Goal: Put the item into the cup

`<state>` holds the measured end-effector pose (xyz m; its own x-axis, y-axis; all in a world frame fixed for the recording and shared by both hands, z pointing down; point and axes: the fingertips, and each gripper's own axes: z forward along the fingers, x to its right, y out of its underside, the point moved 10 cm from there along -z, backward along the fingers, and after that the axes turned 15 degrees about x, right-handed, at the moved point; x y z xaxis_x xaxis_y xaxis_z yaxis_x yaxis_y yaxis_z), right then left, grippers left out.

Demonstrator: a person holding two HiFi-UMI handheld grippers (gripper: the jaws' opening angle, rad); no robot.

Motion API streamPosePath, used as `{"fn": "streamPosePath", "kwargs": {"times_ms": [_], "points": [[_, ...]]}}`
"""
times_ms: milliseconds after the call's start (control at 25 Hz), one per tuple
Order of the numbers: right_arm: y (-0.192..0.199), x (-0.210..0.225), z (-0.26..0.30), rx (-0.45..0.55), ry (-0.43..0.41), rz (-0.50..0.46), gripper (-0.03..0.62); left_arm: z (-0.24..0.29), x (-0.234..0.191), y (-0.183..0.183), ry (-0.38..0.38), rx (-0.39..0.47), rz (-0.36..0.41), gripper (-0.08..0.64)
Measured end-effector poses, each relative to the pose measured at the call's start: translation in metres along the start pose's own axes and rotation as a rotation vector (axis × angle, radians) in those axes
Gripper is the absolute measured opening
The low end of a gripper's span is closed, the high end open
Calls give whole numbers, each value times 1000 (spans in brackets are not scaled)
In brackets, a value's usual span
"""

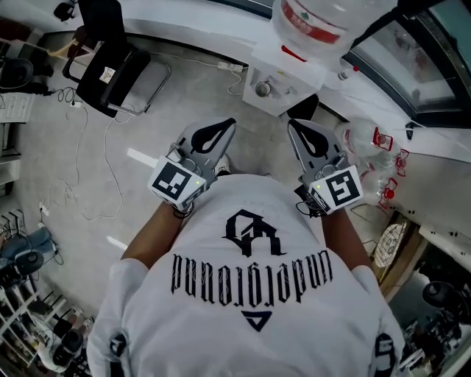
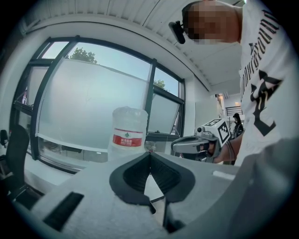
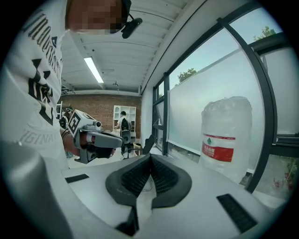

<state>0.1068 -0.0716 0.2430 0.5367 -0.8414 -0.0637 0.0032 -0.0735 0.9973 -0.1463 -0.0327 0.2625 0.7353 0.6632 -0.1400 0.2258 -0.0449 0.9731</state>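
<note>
No cup or loose item shows clearly. A small round thing (image 1: 263,89) sits on the white water dispenser (image 1: 283,77); I cannot tell what it is. I hold both grippers at chest height, pointing at the dispenser. My left gripper (image 1: 229,122) (image 2: 150,154) is shut with nothing between its ribbed pads. The right gripper (image 1: 291,123) (image 3: 150,157) is likewise shut and empty. Each gripper shows in the other's view, the right gripper (image 2: 196,142) and the left gripper (image 3: 96,139). A large water bottle (image 1: 316,18) (image 2: 128,133) (image 3: 226,137) with a red label stands ahead.
A black office chair (image 1: 110,59) stands at the left on the grey floor, with cables (image 1: 96,184) trailing beside it. Empty clear bottles (image 1: 368,143) lie at the right by the window ledge. Shelves with clutter (image 1: 29,324) fill the lower left.
</note>
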Motion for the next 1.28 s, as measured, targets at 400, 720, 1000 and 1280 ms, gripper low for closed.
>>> {"fn": "streamPosePath", "kwargs": {"times_ms": [400,720,1000,1280], "points": [[8,30,-95,22,-49,85,15,37,95,27,-35,-25,-7,12],[16,41,-155,28,-106,124,15,45,167,47,-87,-30,-34,12],[19,34,-176,26,-156,146,15,34,198,45,-123,-49,-5,12],[17,11,-178,23,-155,133,15,12,201,40,-122,-43,-7,12]]}}
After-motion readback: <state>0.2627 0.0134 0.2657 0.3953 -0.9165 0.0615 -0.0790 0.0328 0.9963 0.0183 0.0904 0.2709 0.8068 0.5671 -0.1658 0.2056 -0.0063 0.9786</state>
